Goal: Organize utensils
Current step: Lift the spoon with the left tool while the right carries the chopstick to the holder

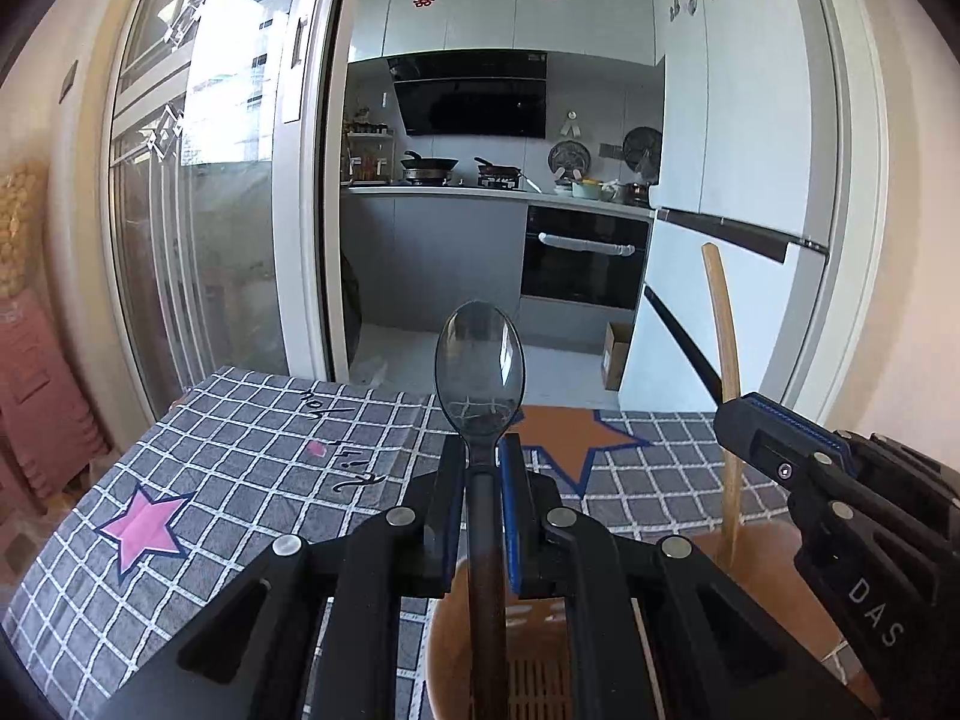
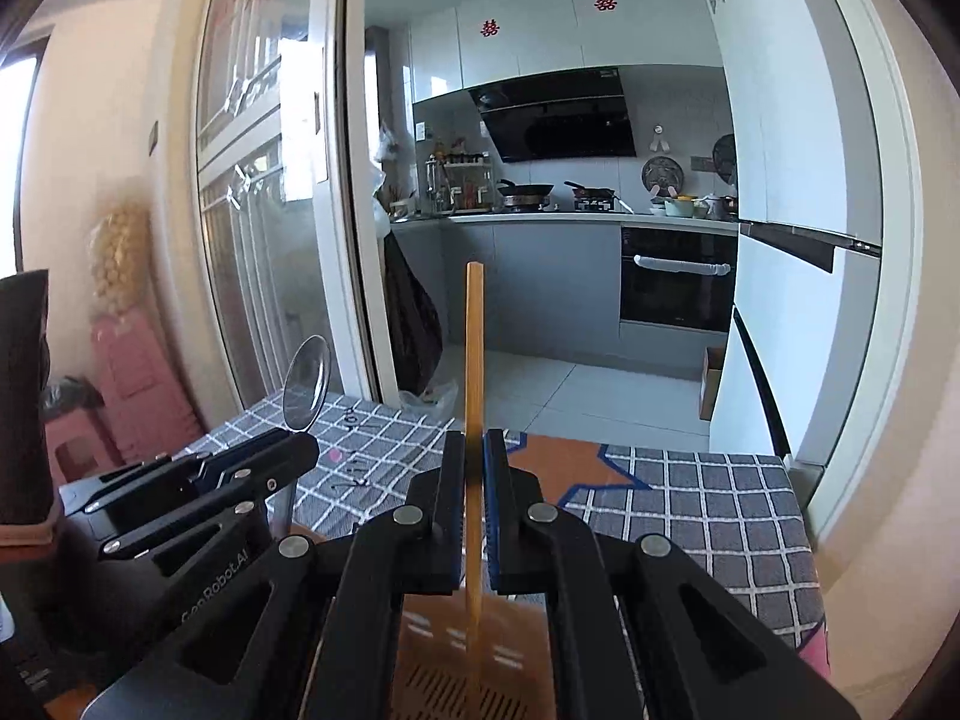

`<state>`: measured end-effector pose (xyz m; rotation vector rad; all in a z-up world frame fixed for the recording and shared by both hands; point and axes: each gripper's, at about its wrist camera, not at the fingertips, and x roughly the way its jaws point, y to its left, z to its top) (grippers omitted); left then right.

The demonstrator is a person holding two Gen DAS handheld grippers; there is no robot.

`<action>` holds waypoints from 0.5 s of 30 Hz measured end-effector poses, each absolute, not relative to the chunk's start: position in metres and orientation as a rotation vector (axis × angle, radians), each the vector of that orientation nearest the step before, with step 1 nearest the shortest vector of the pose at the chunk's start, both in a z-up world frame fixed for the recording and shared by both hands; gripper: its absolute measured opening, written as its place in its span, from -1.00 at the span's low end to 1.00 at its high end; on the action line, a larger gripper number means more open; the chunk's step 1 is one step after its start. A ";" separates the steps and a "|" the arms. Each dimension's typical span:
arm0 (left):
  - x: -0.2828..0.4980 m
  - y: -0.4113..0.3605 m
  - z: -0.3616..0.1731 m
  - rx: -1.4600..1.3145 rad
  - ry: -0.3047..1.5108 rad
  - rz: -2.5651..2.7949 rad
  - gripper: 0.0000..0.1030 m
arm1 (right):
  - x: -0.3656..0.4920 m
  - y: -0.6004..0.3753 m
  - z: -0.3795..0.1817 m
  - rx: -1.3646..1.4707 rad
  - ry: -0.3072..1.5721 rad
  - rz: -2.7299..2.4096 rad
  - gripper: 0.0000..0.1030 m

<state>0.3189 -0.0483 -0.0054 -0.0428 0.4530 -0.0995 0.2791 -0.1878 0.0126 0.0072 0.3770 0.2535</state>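
Note:
My left gripper (image 1: 482,450) is shut on a dark translucent plastic spoon (image 1: 480,363), held upright with its bowl up and its handle reaching down into a brown utensil holder (image 1: 444,648). My right gripper (image 2: 474,450) is shut on a wooden chopstick (image 2: 474,348), upright, its lower end inside the same slotted brown holder (image 2: 528,642). In the left wrist view the right gripper (image 1: 729,405) and chopstick (image 1: 723,324) show at the right. In the right wrist view the left gripper (image 2: 300,441) and spoon (image 2: 306,381) show at the left.
The holder stands on a table with a grey checked cloth (image 1: 252,450) bearing a pink star (image 1: 147,525) and an orange star (image 1: 570,438). Beyond the table edge is a sliding glass door (image 1: 228,180), a kitchen and a white fridge (image 1: 738,180).

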 end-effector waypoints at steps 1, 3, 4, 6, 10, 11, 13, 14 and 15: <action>0.318 -0.049 -0.007 -0.036 0.461 -0.100 -0.20 | 0.277 -0.189 0.011 0.009 0.385 0.253 -0.89; 0.315 -0.048 -0.008 -0.033 0.470 -0.103 -0.20 | 0.277 -0.188 0.008 0.009 0.406 0.258 -0.88; 0.314 -0.048 -0.007 -0.032 0.472 -0.102 -0.20 | 0.277 -0.189 0.007 0.011 0.413 0.261 -0.89; 0.311 -0.046 -0.005 -0.035 0.481 -0.099 -0.20 | 0.278 -0.190 0.009 0.011 0.427 0.266 -0.88; 0.307 -0.042 -0.002 -0.040 0.503 -0.105 -0.19 | 0.278 -0.191 0.009 0.020 0.462 0.283 -0.87; 0.306 -0.042 -0.002 -0.036 0.502 -0.105 -0.19 | 0.278 -0.191 0.009 0.024 0.471 0.284 -0.87; 0.306 -0.043 -0.003 -0.022 0.510 -0.106 -0.19 | 0.279 -0.193 0.008 0.038 0.490 0.284 -0.86; 0.306 -0.044 -0.004 -0.019 0.515 -0.108 -0.19 | 0.279 -0.194 0.007 0.048 0.502 0.285 -0.80; 0.306 -0.044 -0.004 -0.019 0.519 -0.111 -0.19 | 0.279 -0.196 0.007 0.057 0.509 0.284 -0.65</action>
